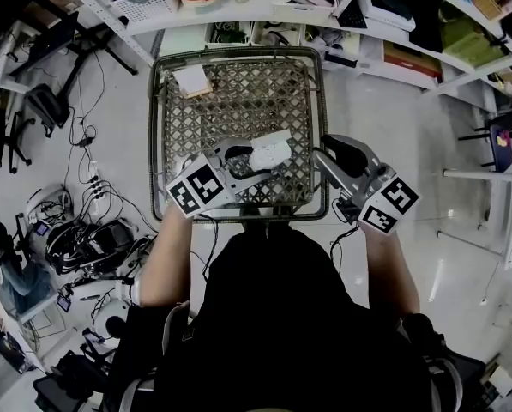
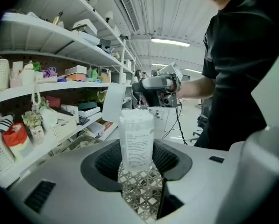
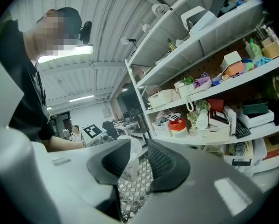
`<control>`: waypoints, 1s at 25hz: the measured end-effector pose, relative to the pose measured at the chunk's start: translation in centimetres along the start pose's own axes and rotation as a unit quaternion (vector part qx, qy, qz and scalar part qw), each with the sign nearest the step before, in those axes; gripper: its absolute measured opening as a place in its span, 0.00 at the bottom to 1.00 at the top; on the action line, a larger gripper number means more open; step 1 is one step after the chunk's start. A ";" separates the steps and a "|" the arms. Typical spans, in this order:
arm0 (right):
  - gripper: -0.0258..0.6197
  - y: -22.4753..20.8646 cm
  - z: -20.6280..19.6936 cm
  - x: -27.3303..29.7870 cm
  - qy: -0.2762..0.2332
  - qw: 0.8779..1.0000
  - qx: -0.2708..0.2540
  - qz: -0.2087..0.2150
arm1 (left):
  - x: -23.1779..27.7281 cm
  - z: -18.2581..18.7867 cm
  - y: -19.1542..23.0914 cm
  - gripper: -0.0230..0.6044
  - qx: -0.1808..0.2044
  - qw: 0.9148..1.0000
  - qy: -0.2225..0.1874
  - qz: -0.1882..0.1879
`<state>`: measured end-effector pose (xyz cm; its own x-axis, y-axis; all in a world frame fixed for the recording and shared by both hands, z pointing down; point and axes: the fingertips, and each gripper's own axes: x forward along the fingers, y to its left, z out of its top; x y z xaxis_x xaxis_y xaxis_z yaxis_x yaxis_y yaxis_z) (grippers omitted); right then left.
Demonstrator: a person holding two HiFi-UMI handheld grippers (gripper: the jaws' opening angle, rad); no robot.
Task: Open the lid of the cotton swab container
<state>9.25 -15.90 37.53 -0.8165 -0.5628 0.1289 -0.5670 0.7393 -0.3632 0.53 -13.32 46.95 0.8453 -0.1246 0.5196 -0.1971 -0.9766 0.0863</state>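
**A:** Holding the cotton swab container upright, your left gripper has its fingers clamped on the lower sides, over the mesh bench.

**B:** Your lid stands flipped up beside the container's rim, and the swabs show at the top.

**A:** Your right gripper sits near the bench's right edge, apart from the container.

**B:** Its fingers stand narrow with nothing between them. You see the container only through the gap.

Lattice table far half free; notepad far-left; cotton swab container blocks nearer.
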 end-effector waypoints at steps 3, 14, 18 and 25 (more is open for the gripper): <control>0.21 -1.1 -0.8 0.0 0.001 1.000 0.011 -0.018 | 0.4 -0.5 1.0 0.35 -0.012 1.000 -0.006 0.016; 0.06 -3.9 -4.3 -0.9 0.003 0.996 0.040 -0.074 | 4.2 -3.9 2.4 0.35 -0.061 0.997 -0.019 0.050; 0.06 -3.6 -5.6 -1.3 0.007 0.995 0.045 -0.089 | 5.4 -5.1 1.7 0.35 -0.073 0.996 -0.024 0.050; 0.05 -2.4 -3.9 -3.2 -0.017 0.993 0.020 -0.115 | 4.1 -2.4 -0.1 0.35 -0.076 0.993 -0.045 0.084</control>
<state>12.78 -14.45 41.55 -0.6606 -0.7285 0.1813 -0.7333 0.5743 -0.3640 2.81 -13.35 51.15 0.8336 -0.3060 0.4598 -0.4061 -0.9039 0.1346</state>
